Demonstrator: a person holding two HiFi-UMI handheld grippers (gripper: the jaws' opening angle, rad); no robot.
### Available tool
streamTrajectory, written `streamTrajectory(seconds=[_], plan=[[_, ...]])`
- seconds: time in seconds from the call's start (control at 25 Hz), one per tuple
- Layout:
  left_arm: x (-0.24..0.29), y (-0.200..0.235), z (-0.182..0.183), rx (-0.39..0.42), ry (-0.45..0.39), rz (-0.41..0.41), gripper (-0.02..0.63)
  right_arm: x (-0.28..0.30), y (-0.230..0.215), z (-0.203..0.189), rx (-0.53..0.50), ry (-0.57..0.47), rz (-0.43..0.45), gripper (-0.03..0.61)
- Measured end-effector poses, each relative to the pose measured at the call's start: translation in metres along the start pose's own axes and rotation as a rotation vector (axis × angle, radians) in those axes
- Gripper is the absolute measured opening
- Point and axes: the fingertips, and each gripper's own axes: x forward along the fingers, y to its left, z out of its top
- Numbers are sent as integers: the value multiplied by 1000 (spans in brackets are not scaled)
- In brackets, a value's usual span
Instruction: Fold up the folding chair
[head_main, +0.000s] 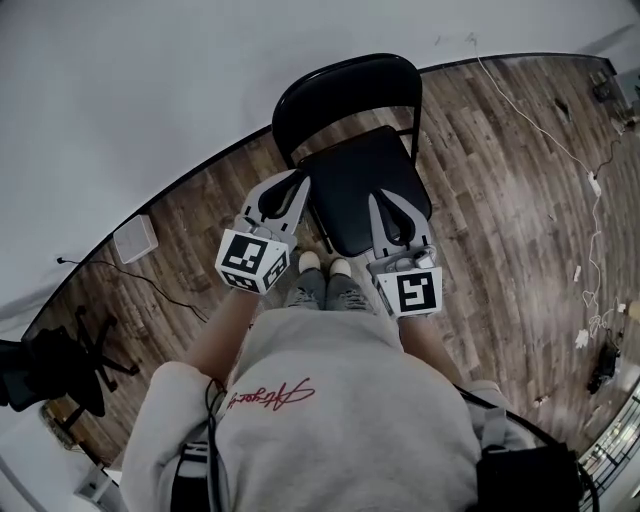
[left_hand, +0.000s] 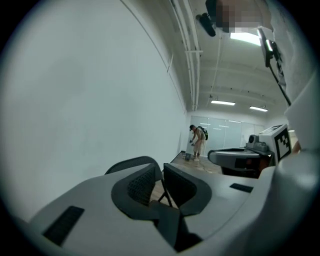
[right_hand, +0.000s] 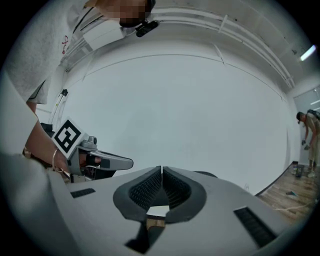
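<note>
Here's the folding chair (head_main: 362, 180), black and unfolded, standing on the wood floor (head_main: 500, 230) with its curved backrest toward the white wall (head_main: 150, 90). The seat sits right ahead of the person's shoes (head_main: 322, 264), which are just short of its front edge.

Left tool (head_main: 297, 180) reaches in at the seat's left rear corner, beside the backrest frame. Its jaws are pinched to a sliver and carry nothing, and the left gripper view shows only the chair's back beyond them. Right tool (head_main: 383, 200) hangs over the right half of the seat, pads pressed flat together and empty too. From above I can't say whether either tool actually touches the chair.

Around it, a long white cable (head_main: 560, 140) runs across the floor to the right, well apart from the chair, with more small clutter toward that edge. To the left, a white box (head_main: 135, 238) sits by the wall with a dark cord trailing from it. A black stand (head_main: 55, 370) is lower left. Far down the room, another person (left_hand: 199, 141) bends over by the glass wall.
</note>
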Motion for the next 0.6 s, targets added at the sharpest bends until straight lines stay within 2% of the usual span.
streamTrajectory(seconds=[0.04,0.08,0.12,0.2,0.28,0.4,0.48,0.6], plan=[[7,14,-10,-15,49,8,78,0,-5,-11,36,19,-14,20],[14,29,-23,-41,103,13,176,0,-10,-23,68,37,-30,20],[21,45,-37,-71,162,18,210,-1,-16,-35,96,54,-47,20],[36,78,-63,-96,273,38,238,-2,-30,-59,145,86,-87,20],[45,109,-84,-88,358,68,263,-8,-36,-84,204,126,-130,21],[58,143,-114,-158,451,94,338,-21,-42,-125,286,199,-178,28],[68,161,-132,-198,502,113,354,-26,-49,-157,368,242,-210,117],[80,177,-151,-224,558,119,367,-39,-59,-206,588,262,-291,157]])
